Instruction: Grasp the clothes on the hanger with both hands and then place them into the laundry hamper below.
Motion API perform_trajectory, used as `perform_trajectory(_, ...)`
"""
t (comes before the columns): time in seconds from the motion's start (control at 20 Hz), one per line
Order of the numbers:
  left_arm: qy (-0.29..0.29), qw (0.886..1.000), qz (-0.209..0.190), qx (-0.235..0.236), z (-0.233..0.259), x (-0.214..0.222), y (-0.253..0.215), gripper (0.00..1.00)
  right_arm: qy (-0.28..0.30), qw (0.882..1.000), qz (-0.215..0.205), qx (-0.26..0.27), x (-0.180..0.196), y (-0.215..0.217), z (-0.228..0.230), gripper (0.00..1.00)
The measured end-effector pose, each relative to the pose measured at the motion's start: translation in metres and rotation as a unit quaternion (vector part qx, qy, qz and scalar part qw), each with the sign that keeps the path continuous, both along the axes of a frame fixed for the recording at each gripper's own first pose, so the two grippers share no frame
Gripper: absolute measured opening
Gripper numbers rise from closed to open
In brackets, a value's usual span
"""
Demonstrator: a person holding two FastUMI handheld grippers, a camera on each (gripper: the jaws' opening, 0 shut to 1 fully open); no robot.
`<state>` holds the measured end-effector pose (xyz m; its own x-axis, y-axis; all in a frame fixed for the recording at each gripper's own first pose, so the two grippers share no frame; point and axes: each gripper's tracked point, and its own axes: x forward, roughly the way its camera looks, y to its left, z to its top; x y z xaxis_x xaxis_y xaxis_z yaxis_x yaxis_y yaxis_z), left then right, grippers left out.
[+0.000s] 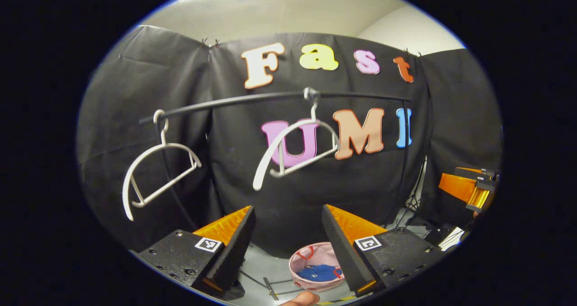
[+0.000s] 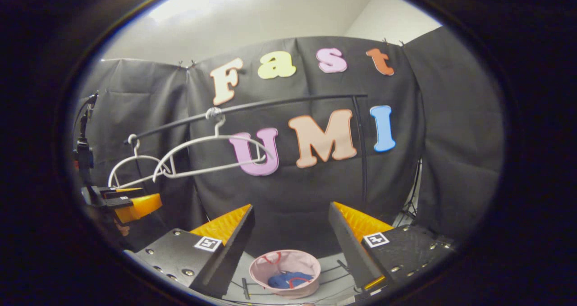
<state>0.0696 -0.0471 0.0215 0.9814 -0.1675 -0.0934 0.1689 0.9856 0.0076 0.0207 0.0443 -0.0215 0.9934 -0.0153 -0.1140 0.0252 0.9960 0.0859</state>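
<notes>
- The left gripper [image 1: 288, 247] has its 2 fingers wide apart, with nothing between them; in the right gripper view it shows at the left edge [image 2: 130, 204], near the lower hanger.
- The right gripper [image 2: 292, 243] also has its fingers apart and holds nothing; in the left gripper view it shows at the far right edge [image 1: 471, 191], well apart from the rail.
- 2 white hangers [image 1: 155, 173] [image 1: 297, 150] hang bare on the dark rail [image 1: 252, 99], both tilted, with open room between them.
- The clothes [image 1: 321, 273], a blue piece, lie inside the pink laundry hamper [image 1: 298, 260] on the floor [image 1: 266, 267], below the hangers; seen also in the right gripper view [image 2: 286, 280].
- The hamper's round rim [image 2: 263, 263] is open on top, and the floor around it is free except some thin dark bars.
- A fingertip [image 1: 303, 299] shows at the bottom edge.
</notes>
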Motion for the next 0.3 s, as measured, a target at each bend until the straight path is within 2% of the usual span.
perform_trajectory(0.15, -0.033, 0.999, -0.036, -0.012, 0.021, -0.011, -0.025, 0.91, -0.024, 1.0, -0.02, 0.001, -0.011, -0.026, 0.009, 1.0)
perform_trajectory(0.3, -0.052, 0.997, -0.054, 0.013, 0.03, -0.014, -0.04, 0.92, -0.012, 0.999, -0.025, -0.018, -0.022, -0.041, -0.007, 0.98)
